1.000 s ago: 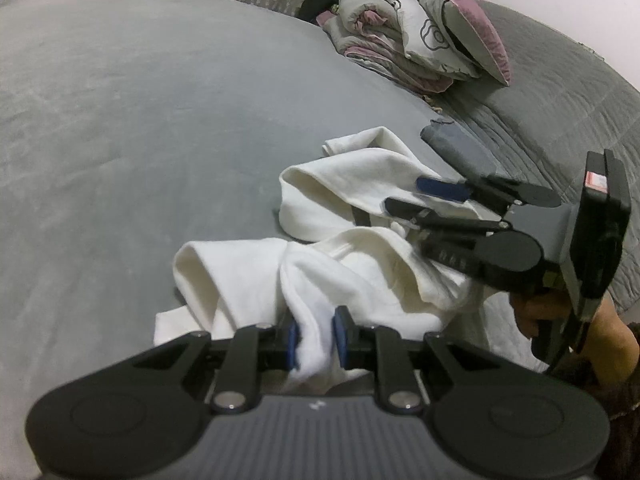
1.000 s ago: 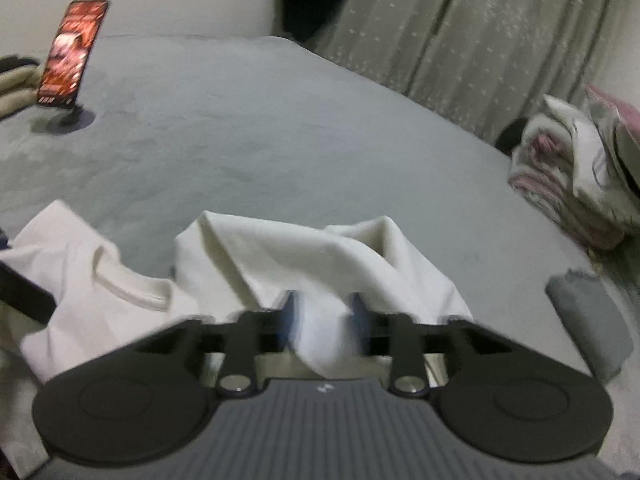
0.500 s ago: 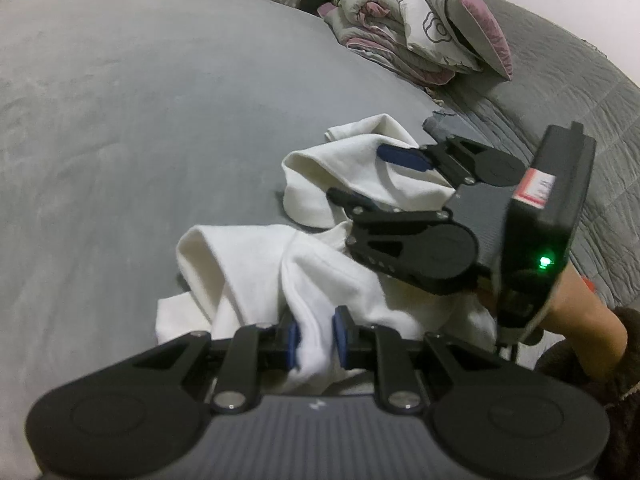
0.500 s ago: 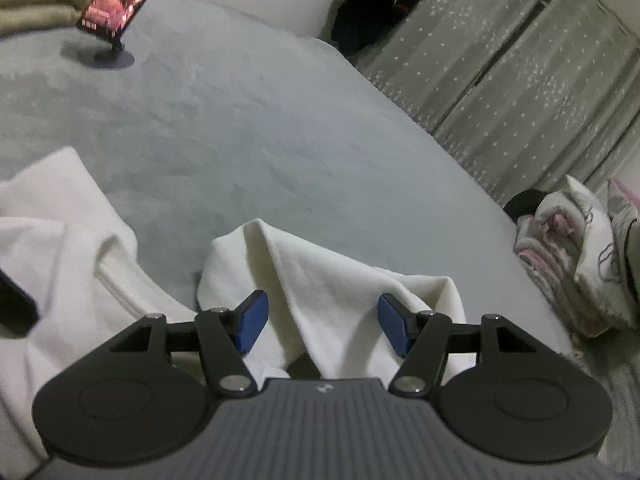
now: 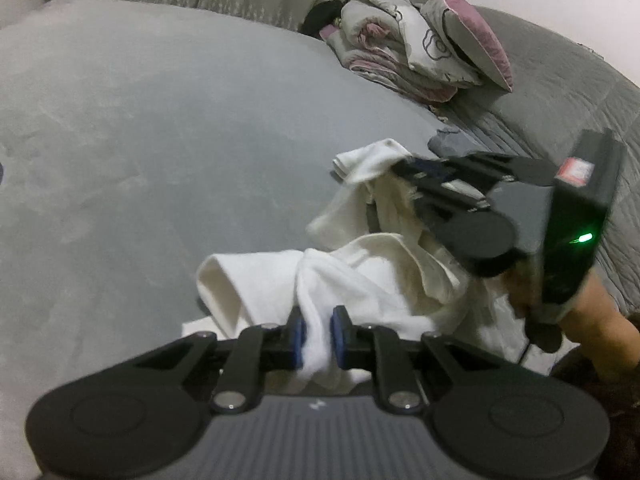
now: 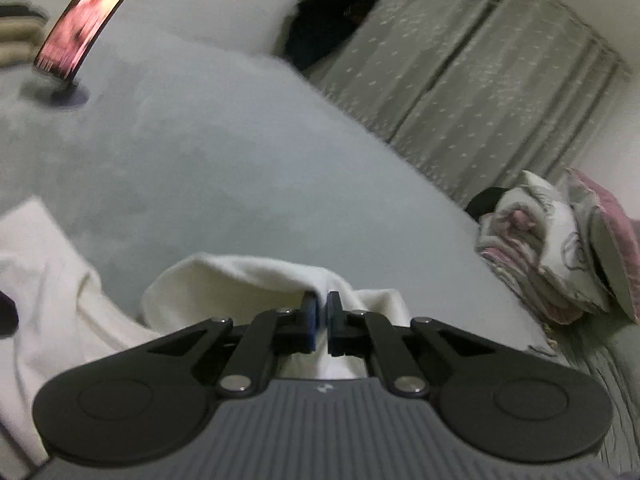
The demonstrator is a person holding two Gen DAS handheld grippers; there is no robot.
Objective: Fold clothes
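Observation:
A crumpled white garment (image 5: 360, 264) lies on the grey bed (image 5: 160, 120). My left gripper (image 5: 318, 328) pinches a thick bunch of it at the near edge, its jaws still closing a little on the cloth. In the left wrist view my right gripper (image 5: 408, 182) reaches in from the right, held by a hand, and grips the garment's far part, lifting it slightly. In the right wrist view the right gripper (image 6: 323, 308) is shut on a raised fold of the white garment (image 6: 240, 284), with the blue pads nearly touching.
A pile of folded bedding and pillows (image 5: 420, 52) sits at the bed's far right, also seen as bedding (image 6: 560, 256). A folded grey cloth (image 5: 452, 144) lies just past the garment. A phone on a stand (image 6: 86, 20) stands far left. Curtains (image 6: 460, 80) hang behind.
The right gripper swung in over the garment's far part with its jaws wide, then closed on a fold and raised it. The left gripper kept its grip in place.

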